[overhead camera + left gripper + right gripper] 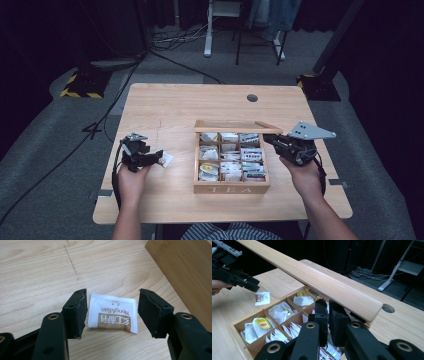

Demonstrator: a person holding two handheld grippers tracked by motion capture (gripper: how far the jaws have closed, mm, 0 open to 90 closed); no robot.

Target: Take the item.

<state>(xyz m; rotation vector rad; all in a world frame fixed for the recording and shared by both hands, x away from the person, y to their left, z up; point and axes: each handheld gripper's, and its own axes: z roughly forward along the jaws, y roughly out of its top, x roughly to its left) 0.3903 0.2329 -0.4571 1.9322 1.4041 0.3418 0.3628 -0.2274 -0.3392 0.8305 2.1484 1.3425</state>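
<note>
The left gripper (112, 312) is hovering wide open around a tea sachet (113, 316) lying flat on the table (165, 105), left of the tea box (231, 188); the right gripper (328, 315), seemingly closed and empty, is waiting over the box's right side. Next probably calls for lifting away or closing

bare table (165, 105) around the sachet (113, 313), tea box (231, 187) wall close beside

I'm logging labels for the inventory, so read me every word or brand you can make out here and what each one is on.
"TEA": on the front wall of the wooden tea box.
"HongMian", above two Chinese characters I can't transcribe: on the white sachet lying on the table between the left claw's open jaws.
Yellow-labelled tea bag: logo too blurred to read.
Other sachets in the box: print too small.
</note>
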